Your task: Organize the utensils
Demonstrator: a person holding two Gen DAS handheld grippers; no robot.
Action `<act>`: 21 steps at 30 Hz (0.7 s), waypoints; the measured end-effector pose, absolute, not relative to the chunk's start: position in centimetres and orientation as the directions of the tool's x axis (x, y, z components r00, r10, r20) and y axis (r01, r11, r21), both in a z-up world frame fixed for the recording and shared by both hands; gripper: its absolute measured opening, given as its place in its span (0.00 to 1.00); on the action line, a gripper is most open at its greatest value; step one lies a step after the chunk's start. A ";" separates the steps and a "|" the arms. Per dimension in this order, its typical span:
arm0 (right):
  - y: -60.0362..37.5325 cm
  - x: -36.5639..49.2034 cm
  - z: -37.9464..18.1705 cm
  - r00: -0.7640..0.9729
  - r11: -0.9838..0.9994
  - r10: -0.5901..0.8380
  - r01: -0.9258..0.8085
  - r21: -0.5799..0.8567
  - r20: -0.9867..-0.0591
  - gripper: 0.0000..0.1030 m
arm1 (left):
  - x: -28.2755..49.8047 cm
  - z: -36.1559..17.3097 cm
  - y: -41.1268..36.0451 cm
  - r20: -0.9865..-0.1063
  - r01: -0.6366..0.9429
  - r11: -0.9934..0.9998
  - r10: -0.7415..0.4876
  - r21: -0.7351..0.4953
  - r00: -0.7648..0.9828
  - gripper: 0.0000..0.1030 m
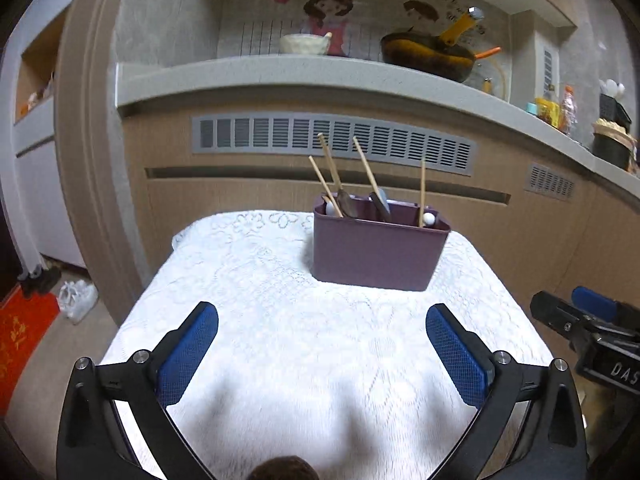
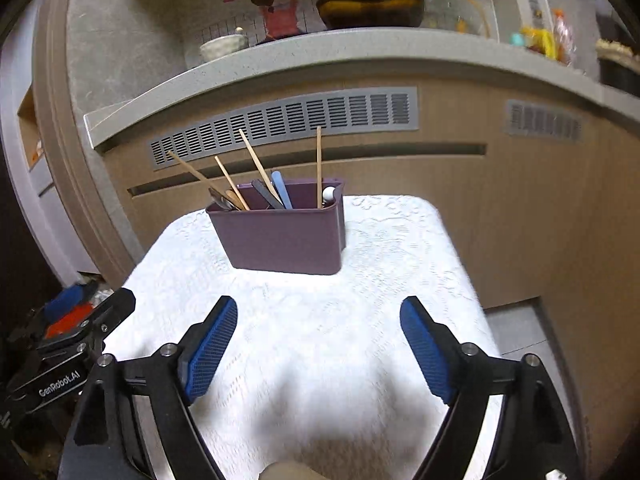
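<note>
Standing on the white lace-covered worktop (image 1: 280,320), the purple utensil holder (image 1: 376,252) sits well ahead of both pairs of jaws, near the far edge. Neither gripper touches it. The left gripper (image 1: 322,350) has its jaws spread wide with nothing between the blue pads (image 1: 188,356), only bare cloth. The right gripper (image 2: 318,346) is likewise released, its jaws apart and empty over the cloth. In the left wrist view the holder lies ahead and slightly right of the jaws; in the right wrist view it lies ahead and slightly left, so it stands between the two lines of reach. Inside the holder, wooden chopsticks (image 2: 256,164) lean at several angles, one stands nearly upright at the right end (image 2: 319,164), and a light blue handle (image 2: 282,188) and a dark handle (image 2: 266,194) lean beside them. A small white rounded piece (image 1: 429,219) shows at the rim. Each gripper appears at the edge of the other's view, beside the worktop.
</note>
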State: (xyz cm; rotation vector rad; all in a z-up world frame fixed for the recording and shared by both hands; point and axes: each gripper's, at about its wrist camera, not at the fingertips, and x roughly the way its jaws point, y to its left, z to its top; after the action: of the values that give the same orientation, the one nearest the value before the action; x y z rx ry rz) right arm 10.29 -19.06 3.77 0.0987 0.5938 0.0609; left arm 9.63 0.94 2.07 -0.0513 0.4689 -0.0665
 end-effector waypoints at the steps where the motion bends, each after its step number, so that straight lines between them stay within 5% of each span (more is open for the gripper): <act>1: -18.8 9.6 3.8 0.836 0.996 0.061 -0.017 0.086 -0.545 0.84 | 8.8 2.1 0.8 -0.445 0.051 0.997 -0.068 -0.051 0.893 1.00; 21: -18.9 5.0 3.6 0.845 0.998 0.011 0.020 0.052 -0.535 0.89 | 4.4 3.7 0.1 -0.447 0.077 0.996 -0.086 -0.039 0.890 1.00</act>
State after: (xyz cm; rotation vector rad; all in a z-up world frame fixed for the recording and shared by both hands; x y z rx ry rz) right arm 5.04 -18.91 3.63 0.0562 0.5651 -0.0044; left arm 4.42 0.15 3.70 -0.0200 0.4653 -0.0848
